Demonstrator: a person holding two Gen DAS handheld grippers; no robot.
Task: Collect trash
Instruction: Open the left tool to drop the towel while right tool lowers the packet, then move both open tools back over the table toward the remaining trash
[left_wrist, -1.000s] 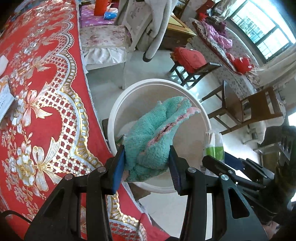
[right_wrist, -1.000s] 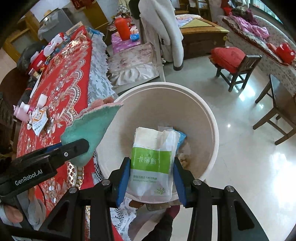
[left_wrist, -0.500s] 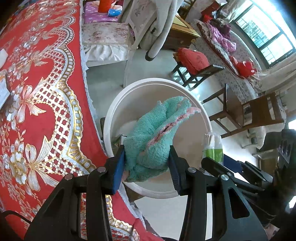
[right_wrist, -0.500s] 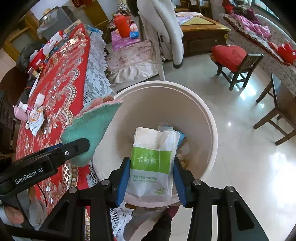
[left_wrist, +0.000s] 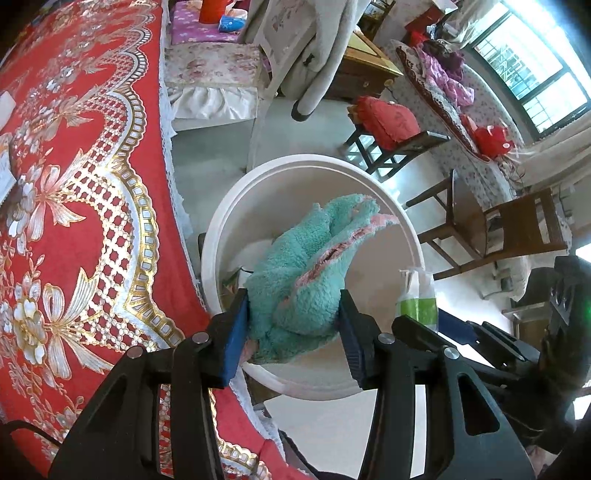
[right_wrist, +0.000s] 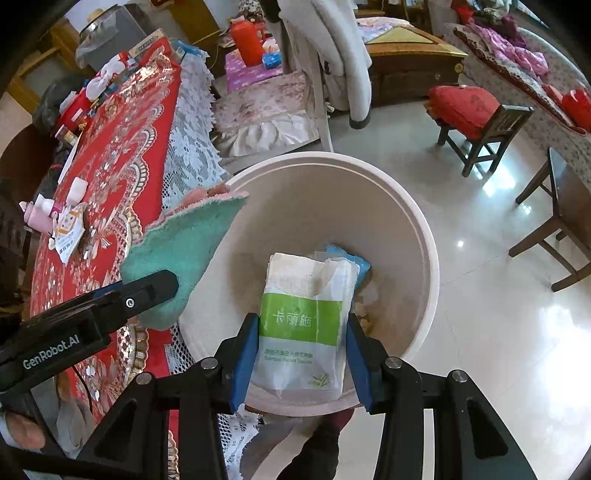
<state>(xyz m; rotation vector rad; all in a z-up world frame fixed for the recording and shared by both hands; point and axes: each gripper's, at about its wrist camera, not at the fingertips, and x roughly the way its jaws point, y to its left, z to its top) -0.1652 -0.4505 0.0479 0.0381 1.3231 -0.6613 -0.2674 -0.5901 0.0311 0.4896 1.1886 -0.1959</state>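
A white round bin (left_wrist: 255, 192) stands on the floor beside the table; it also shows in the right wrist view (right_wrist: 424, 236). My left gripper (left_wrist: 293, 332) is shut on a teal fluffy cloth (left_wrist: 310, 266) and holds it over the bin's near rim. The cloth also shows in the right wrist view (right_wrist: 188, 243). My right gripper (right_wrist: 301, 354) is shut on a green-and-white tissue packet (right_wrist: 303, 325), held over the bin's near rim. The packet also shows in the left wrist view (left_wrist: 417, 302). Blue and pale scraps (right_wrist: 360, 264) lie in the bin.
The table with a red and gold cloth (left_wrist: 74, 184) is at the left, with small bottles and cards (right_wrist: 55, 218) on it. A chair with a grey garment (right_wrist: 332, 55), a red-cushioned stool (right_wrist: 476, 110) and dark wooden chairs (right_wrist: 554, 221) stand on the tiled floor.
Both grippers have shifted slightly along the bin with their loads still held. The bin sits a little more centred in both views.
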